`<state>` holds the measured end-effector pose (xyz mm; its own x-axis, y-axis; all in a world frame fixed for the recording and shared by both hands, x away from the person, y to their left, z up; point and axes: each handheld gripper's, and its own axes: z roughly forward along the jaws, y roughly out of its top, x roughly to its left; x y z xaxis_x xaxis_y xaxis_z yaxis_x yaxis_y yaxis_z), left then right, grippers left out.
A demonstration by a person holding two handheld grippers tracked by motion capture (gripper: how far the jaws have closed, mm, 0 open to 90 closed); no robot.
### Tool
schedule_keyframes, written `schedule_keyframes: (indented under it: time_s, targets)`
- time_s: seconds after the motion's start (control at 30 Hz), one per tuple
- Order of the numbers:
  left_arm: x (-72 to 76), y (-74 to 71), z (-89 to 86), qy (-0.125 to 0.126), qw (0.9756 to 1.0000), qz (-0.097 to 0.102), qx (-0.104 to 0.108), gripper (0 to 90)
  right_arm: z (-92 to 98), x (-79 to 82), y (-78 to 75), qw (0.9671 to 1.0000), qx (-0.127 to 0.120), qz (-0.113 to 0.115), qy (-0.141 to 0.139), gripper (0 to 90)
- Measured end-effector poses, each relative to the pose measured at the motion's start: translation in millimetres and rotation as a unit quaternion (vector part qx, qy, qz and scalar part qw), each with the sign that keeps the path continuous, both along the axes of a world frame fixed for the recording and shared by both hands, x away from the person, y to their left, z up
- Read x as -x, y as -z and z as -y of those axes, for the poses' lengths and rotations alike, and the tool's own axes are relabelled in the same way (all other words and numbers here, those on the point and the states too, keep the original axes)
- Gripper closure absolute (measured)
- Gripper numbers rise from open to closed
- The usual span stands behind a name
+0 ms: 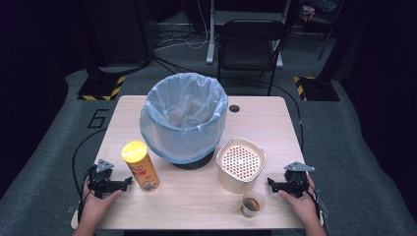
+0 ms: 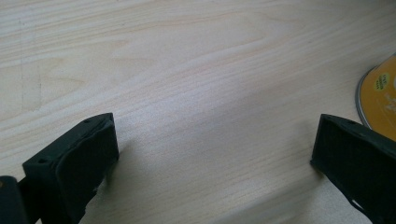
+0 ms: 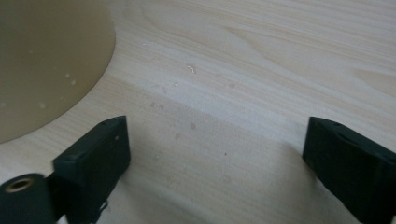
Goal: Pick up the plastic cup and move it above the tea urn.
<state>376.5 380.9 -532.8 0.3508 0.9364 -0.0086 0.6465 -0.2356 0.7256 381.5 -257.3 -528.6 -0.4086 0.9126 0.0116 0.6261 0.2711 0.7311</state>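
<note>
High view: the left gripper [image 1: 129, 181] is seen resting near the front left corner of the table [image 1: 196, 206], its jaws apart with nothing between them, and the right gripper [image 1: 270, 183] is rested near the front right corner, its jaws likewise spread and empty. From the left gripper view, bare wood is seen between the black jaws, and the yellow-lidded chip can [image 2: 379, 95] is glimpsed at the right edge, just beside one jaw. On the table the chip can [image 1: 141, 166] is stood upright just ahead of the left gripper. Beside the right gripper, the beige square container [image 1: 241, 164] with a perforated insert is placed, and a small cup [image 1: 253, 202] holding brown liquid is set at the front edge, close to it. A bin lined with a pale blue bag [image 1: 183, 118] is stood at the middle, toward the back edge. Risk is judged highest at the cup: it could be tipped by a sweeping jaw or a trailing cable, and liquid would be spilled. The tall can could be toppled if it is clamped too high or nudged sideways.
</note>
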Motion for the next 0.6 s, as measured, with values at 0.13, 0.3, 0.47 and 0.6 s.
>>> schedule_keyframes:
  time_s: [0.13, 0.3, 0.47, 0.6]
  targets:
    - [-0.9, 0.4, 1.2, -0.005, 1.0, 0.003, 0.003, 0.2, 0.9, 4.3, -0.4, 1.0, -0.001, 0.006, -0.003, 13.1]
    - [-1.0, 0.2, 1.6, -0.008, 1.0, 0.002, 0.0, 0.4, 1.8, 5.3, -0.5, 1.0, -0.002, 0.006, -0.006, 14.0]
    - [-0.6, 0.3, 2.2, -0.011, 0.9999, 0.003, 0.001, 0.4, 1.7, 6.0, -0.6, 1.0, -0.002, 0.006, -0.006, 15.2]
    - [-0.2, 0.3, 2.5, -0.012, 0.9999, 0.003, 0.002, 0.4, 1.4, 9.9, -1.0, 0.9999, -0.003, 0.008, -0.008, 20.2]
